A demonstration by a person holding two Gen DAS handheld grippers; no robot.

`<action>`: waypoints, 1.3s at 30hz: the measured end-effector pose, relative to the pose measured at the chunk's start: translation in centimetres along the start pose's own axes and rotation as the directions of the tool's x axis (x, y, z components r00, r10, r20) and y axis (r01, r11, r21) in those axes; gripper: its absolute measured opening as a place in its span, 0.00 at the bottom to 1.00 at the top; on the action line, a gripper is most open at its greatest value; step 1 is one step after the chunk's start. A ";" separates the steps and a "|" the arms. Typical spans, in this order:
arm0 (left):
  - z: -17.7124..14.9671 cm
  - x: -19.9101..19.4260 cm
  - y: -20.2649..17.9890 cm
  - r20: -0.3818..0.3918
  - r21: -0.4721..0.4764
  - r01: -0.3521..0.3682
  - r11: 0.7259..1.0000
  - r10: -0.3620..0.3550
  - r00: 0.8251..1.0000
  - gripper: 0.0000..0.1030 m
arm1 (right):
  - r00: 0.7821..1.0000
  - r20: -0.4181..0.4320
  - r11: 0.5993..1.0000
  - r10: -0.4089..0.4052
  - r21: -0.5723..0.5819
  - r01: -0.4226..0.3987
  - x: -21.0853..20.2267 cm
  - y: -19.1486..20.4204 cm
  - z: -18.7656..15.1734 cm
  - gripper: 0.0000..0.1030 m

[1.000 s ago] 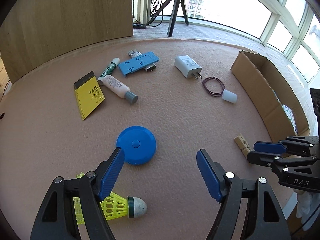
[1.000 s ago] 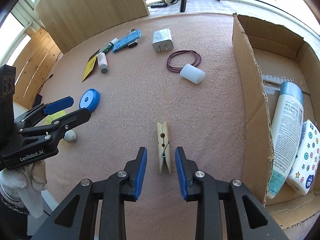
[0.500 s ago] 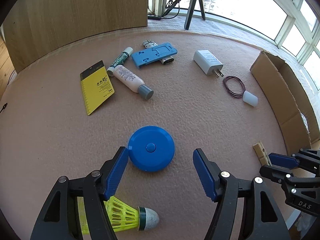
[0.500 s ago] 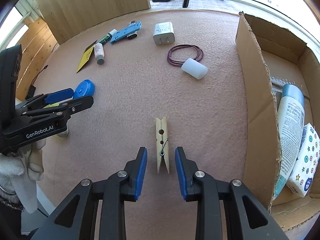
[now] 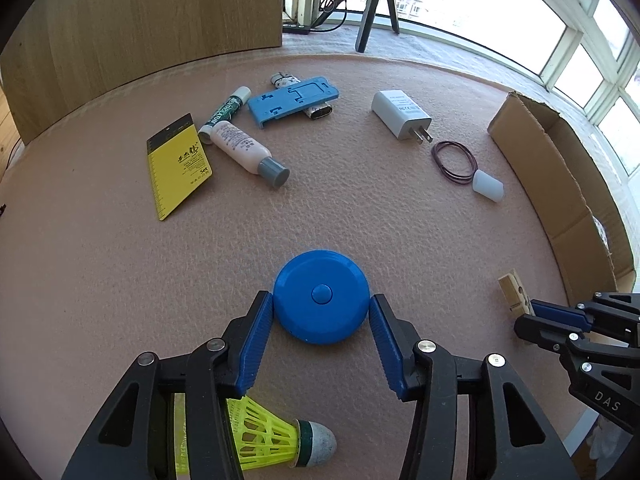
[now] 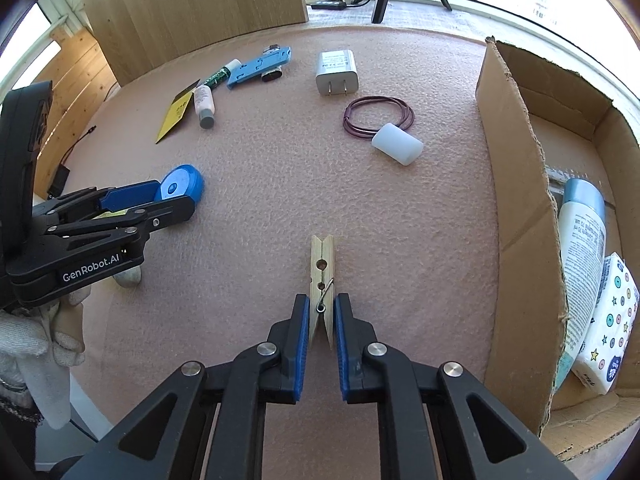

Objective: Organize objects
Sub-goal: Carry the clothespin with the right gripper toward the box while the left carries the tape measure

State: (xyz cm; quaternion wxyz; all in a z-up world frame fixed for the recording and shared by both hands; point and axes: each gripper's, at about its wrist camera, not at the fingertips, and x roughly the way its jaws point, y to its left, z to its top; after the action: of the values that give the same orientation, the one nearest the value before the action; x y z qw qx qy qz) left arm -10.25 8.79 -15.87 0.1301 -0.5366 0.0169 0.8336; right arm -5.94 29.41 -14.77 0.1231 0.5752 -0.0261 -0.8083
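Observation:
A round blue tape measure (image 5: pixel 320 276) lies flat on the pink mat. My left gripper (image 5: pixel 320 300) straddles it with the jaws closing, and both blue pads meet its rim. The right wrist view shows the tape measure (image 6: pixel 182 180) at the tip of the left gripper (image 6: pixel 160 200). A wooden clothespin (image 6: pixel 322 264) lies on the mat pointing away from me. My right gripper (image 6: pixel 322 300) is closing on its near end, with a pad against each side. In the left wrist view the clothespin (image 5: pixel 514 292) pokes out beyond the right gripper (image 5: pixel 532 316).
An open cardboard box (image 6: pixel 516 184) at the right holds a bottle and a tissue pack. Farther back lie a white charger (image 5: pixel 400 114), a purple band loop (image 5: pixel 454 158), a white cap (image 5: pixel 486 186), a small bottle (image 5: pixel 244 148), a yellow card (image 5: pixel 176 164) and a blue holder (image 5: pixel 294 98). A yellow shuttlecock (image 5: pixel 272 436) lies under the left gripper.
The left gripper has come forward onto the tape measure and its jaws have narrowed to the rim. The right jaws have closed in from either side onto the clothespin.

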 end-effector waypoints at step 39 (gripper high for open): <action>3.1 -4.0 -25.2 0.025 0.358 0.310 0.881 -0.341 0.940 0.52 | 0.969 0.197 0.934 -0.150 0.349 0.073 -11.3 -16.6 -3.8 0.11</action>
State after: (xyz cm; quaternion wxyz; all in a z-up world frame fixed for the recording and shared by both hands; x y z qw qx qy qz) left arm -5.55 32.85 -8.09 0.3619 -0.4635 0.0683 0.8060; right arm -1.70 48.47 -8.65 -0.0279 0.4950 -0.1455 -0.8562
